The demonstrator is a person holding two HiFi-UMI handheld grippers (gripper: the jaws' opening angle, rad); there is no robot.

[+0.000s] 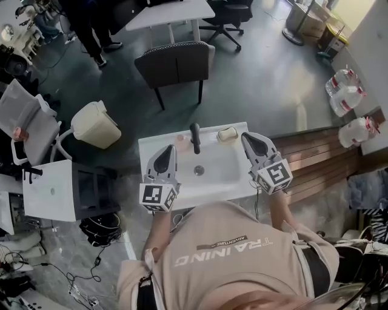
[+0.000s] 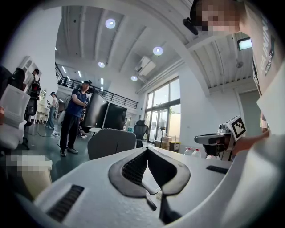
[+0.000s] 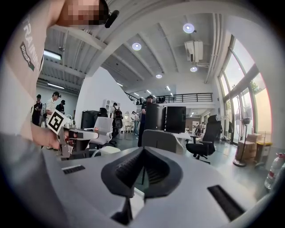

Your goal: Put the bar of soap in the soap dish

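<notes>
Shirt [image 1: 254,272]: large pale word "TRAINING", upside down in the head view.
Smaller line on it: "ADVENTURES", just beside the large word.
Right gripper view: part of "TRAINING" again.

Sink [image 1: 221,166]: white, in the middle, close to us.
Tap [image 1: 195,139]: black, standing at the far edge of the sink.
Grey chair [image 1: 176,63]: on the floor just past the sink.
Bin [image 1: 94,124]: cream colour, left of the sink.
White cabinet [image 1: 51,191]: near left, beside the sink.
White table [image 1: 176,12]: far back.
Black office chair [image 1: 230,24]: right of that table.
Water jugs [image 1: 345,91]: big clear ones with red caps, far right.
</notes>
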